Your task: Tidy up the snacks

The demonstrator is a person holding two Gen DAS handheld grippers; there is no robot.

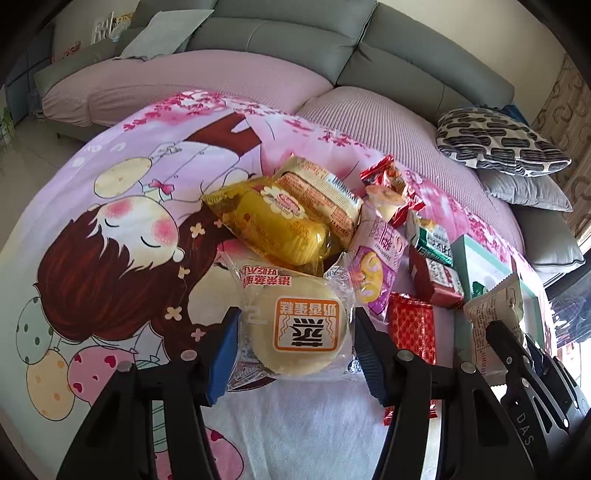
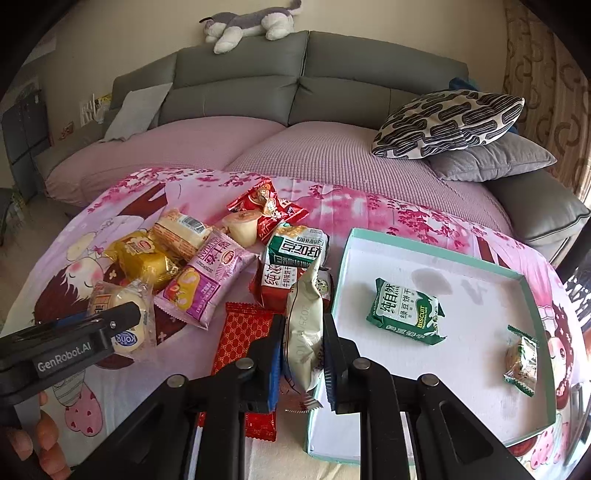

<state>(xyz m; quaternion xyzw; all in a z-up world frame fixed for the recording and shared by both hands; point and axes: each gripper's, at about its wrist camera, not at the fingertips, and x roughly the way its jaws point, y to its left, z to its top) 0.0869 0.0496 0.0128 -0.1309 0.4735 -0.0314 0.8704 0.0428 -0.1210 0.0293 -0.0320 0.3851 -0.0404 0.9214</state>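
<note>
Two black two-finger grippers with blue pads are working over a pink cartoon-print cloth [image 1: 110,206] spread in front of a grey sofa [image 2: 295,81]. In the left wrist view, the left gripper [image 1: 295,349] is sitting at the bottom centre of the frame, its blue pads [image 1: 221,354] pressing on either side of a round pale steamed cake in a clear plastic wrapper with an orange label [image 1: 299,328], so it is gripping that cake. In the right wrist view, the right gripper [image 2: 303,360] is sitting at the bottom centre, its fingers clamped tightly on a cream-coloured crinkled snack pouch [image 2: 306,325] that is standing upright between them, just left of the near-left corner of a shallow white tray with a mint-green rim [image 2: 476,262]. Inside that tray, a green-and-white biscuit packet [image 2: 406,317] is lying near the middle, and a small green-edged wrapped sweet [image 2: 521,360] is lying near the right edge. Left of the tray, a loose pile of snacks is resting on the cloth: a yellow foil-wrapped cake [image 1: 273,225], a purple-and-pink snack bag [image 2: 210,284], a red patterned flat packet [image 2: 247,339] just left of the right gripper, a red-and-white biscuit packet [image 2: 277,288], and a bright red crinkled wrapper [image 2: 269,206] toward the upper centre. A black-and-white patterned cushion [image 2: 447,122] is lying on a grey cushion at the upper right, and a grey-and-white plush toy [image 2: 251,22] is lying along the sofa's top edge. Fingertips of a person's hand [image 2: 44,439] are showing at the lower left.
</note>
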